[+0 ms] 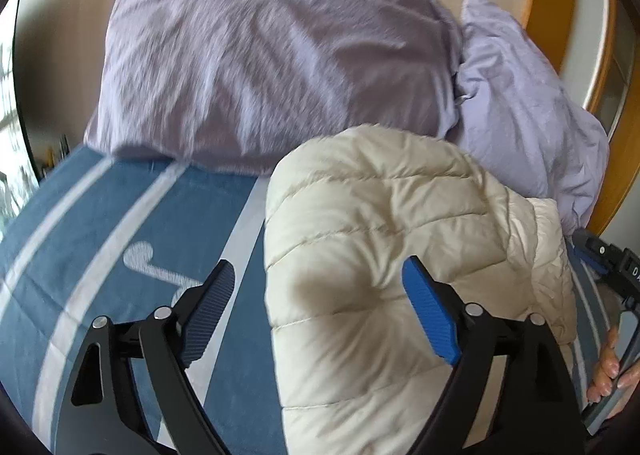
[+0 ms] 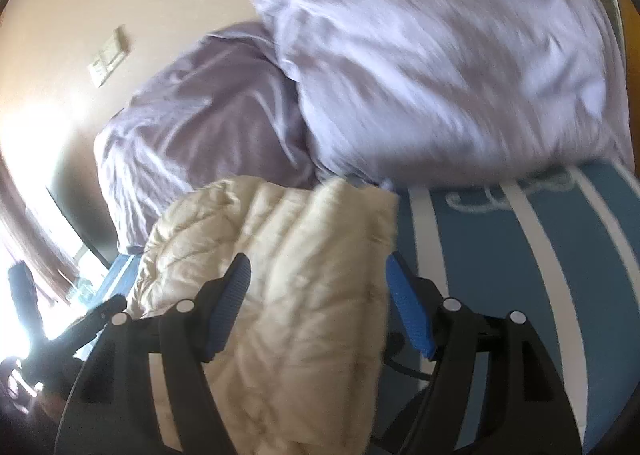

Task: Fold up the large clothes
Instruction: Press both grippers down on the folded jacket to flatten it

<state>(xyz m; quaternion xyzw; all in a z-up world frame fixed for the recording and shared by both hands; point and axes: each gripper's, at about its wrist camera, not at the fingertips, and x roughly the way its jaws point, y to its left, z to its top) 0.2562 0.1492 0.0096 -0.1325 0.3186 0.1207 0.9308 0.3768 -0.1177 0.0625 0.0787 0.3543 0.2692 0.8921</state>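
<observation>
Cream quilted jacket (image 1: 380, 255) lies folded on the blue striped bedspread (image 1: 100, 215), long axis running away toward the lilac pillows (image 1: 260, 63). Its near end is cut off below both views; the right view is blurred. Left tool (image 1: 320, 307) gapes wide, holding nothing, straddling the jacket's left edge. Right tool (image 2: 318, 307) stands open and empty above its right edge.

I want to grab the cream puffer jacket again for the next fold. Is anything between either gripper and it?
Nothing visible is. The cream puffer jacket lies on the blue striped bedspread, right in front of the open left gripper and the open right gripper. The two lilac pillows sit behind it, out of the way.
</observation>
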